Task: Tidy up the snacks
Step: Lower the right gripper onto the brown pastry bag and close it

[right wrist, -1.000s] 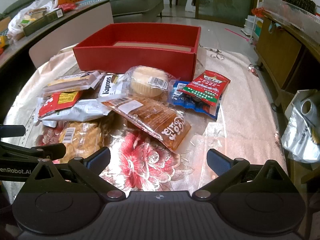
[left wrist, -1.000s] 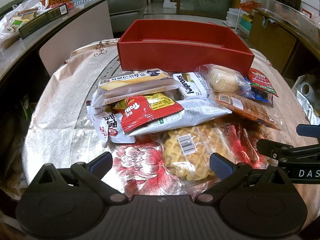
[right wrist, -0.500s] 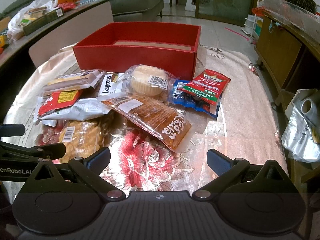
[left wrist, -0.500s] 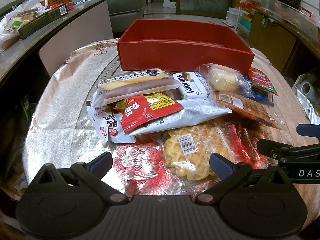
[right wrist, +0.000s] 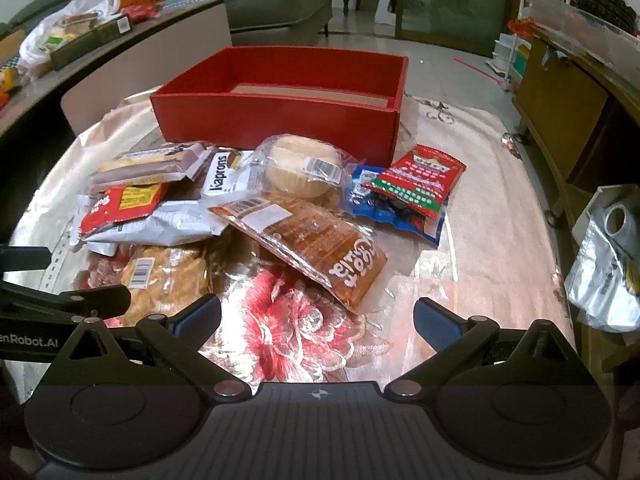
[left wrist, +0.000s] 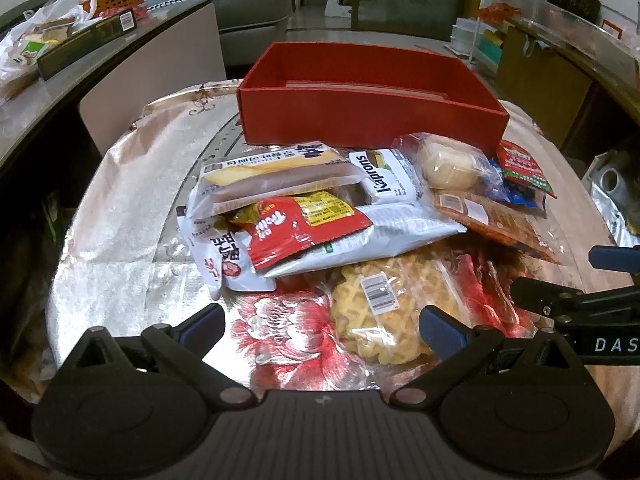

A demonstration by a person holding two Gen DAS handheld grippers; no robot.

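Observation:
A red open box [left wrist: 372,120] [right wrist: 280,120] stands at the far side of the table. A heap of snack packets lies in front of it: a waffle bag [left wrist: 384,312] [right wrist: 160,280], a red packet [left wrist: 300,228], a white Kaprons pack [left wrist: 384,176] [right wrist: 224,178], a wrapped bun [right wrist: 300,166] [left wrist: 448,160], a brown packet [right wrist: 316,240], a red-green packet [right wrist: 420,180]. My left gripper [left wrist: 320,326] is open and empty over the waffle bag's near edge. My right gripper [right wrist: 316,316] is open and empty near the brown packet.
The table has a shiny floral cloth [right wrist: 304,332]. A side counter [left wrist: 60,52] with bags and boxes runs along the left. A wooden cabinet [right wrist: 560,92] stands at the right. A silvery bag [right wrist: 608,268] sits off the table's right edge.
The right wrist view has crept slightly closer to the snack heap. The left gripper has hardly moved. Both stay open.

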